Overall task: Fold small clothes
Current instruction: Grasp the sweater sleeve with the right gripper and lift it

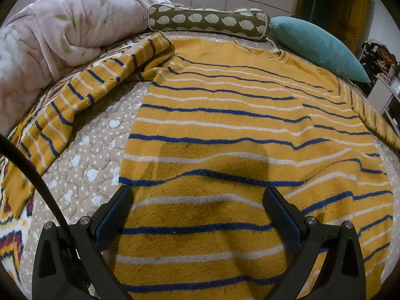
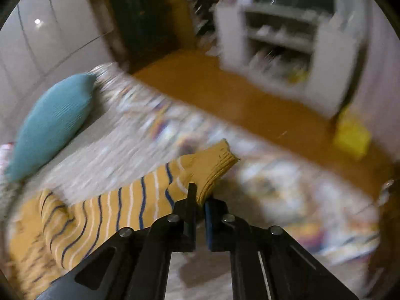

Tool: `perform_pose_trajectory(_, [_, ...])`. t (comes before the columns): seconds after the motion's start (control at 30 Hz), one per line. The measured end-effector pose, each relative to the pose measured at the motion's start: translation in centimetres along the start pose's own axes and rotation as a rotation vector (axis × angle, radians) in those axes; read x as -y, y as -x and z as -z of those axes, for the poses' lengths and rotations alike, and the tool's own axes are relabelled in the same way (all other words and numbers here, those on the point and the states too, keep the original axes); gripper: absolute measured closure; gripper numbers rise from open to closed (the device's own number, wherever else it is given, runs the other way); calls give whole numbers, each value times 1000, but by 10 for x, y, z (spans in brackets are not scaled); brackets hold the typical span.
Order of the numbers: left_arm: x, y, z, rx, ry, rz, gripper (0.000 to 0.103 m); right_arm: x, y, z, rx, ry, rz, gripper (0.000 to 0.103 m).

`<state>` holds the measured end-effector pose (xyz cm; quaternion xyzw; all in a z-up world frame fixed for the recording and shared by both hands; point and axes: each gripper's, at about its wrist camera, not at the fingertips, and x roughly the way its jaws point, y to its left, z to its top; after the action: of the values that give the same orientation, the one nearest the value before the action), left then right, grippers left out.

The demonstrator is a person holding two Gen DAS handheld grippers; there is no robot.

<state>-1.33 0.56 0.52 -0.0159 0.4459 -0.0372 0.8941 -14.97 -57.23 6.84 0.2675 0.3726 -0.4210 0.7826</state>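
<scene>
While the yellow striped sweater (image 1: 225,125) lies spread flat on the quilted bed cover (image 1: 100,150), the job looks to be at its first fold: a sleeve going in over the body. Body panel fills most of the left wrist view, neckline at the far end near the hedgehog bolster (image 1: 207,20) and teal cushion (image 1: 317,47), w/ a pink blanket (image 1: 55,32) bunched at far left. The sweater's other sleeve (image 1: 75,105) sprawls out to the left, partly off the cover onto a zigzag-pattern throw (image 1: 10,237), not yet folded.

Right sleeve (image 2: 120,205) is the part in hand. In the right wrist view it's lifted off the bed, stripes running back toward the body at lower left, ribbed cuff (image 2: 215,167) sticking up past the tips. Background there is heavily blurred, so exact height can't be judged.

Next move, as I read it: carry the cuff across onto the body panel, lay it flat, let go w/o dragging the body out of square. Then same for the other sleeve.

Right gripper (image 2: 198,195): fingers nearly together, pinching the sleeve just below the cuff, pointing out across the bed's edge toward floor and shelves.

Left gripper (image 1: 197,200): fingers spread wide, nothing between them, hovering low over the hem end of the body, aimed up toward the neckline. Whether the tips touch the knit, can't tell.
</scene>
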Motion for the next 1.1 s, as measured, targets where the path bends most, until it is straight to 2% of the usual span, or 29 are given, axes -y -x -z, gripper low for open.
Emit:
perform_pose_trajectory(0.07, [-5, 7, 1, 24, 24, 34, 0, 8, 17, -20, 49, -20, 79, 97])
perform_pose_trajectory(0.17, [-21, 26, 0, 72, 93, 106, 0, -11, 39, -35, 84, -15, 84, 97])
perform_pose_trajectory(0.23, [-31, 40, -2, 99, 119, 114, 0, -45, 56, -35, 110, 47, 57, 97])
perform_pose_trajectory(0.3, [-45, 58, -6, 150, 139, 90, 0, -92, 72, -24, 115, 135, -21, 97])
perform_pose_trajectory(0.43, [-88, 82, -10, 243, 217, -21, 0, -216, 95, 24, 73, 348, -242, 97])
perform_pose_trajectory(0.57, [-134, 85, -6, 260, 314, -140, 0, -347, 112, 115, -46, 566, -505, 97])
perform_pose_trajectory(0.67, [-166, 84, -2, 262, 375, -186, 0, -421, 115, 181, -113, 695, -601, 97])
perform_pose_trajectory(0.77, [-186, 82, 1, 263, 409, -202, 0, -471, 113, 240, -156, 786, -656, 97])
perform_pose_trajectory(0.9, [-201, 80, 2, 253, 435, -206, 0, -506, 96, 284, -223, 853, -660, 96])
perform_pose_trajectory(0.93, [-205, 79, 3, 250, 445, -199, 0, -515, 90, 297, -241, 891, -639, 94])
perform_pose_trajectory(1.03, [-218, 76, 3, 246, 503, -178, 0, -520, 91, 315, -178, 954, -591, 89])
perform_pose_trajectory(1.1, [-227, 78, 5, 258, 552, -164, 0, -520, 100, 321, -162, 994, -602, 76])
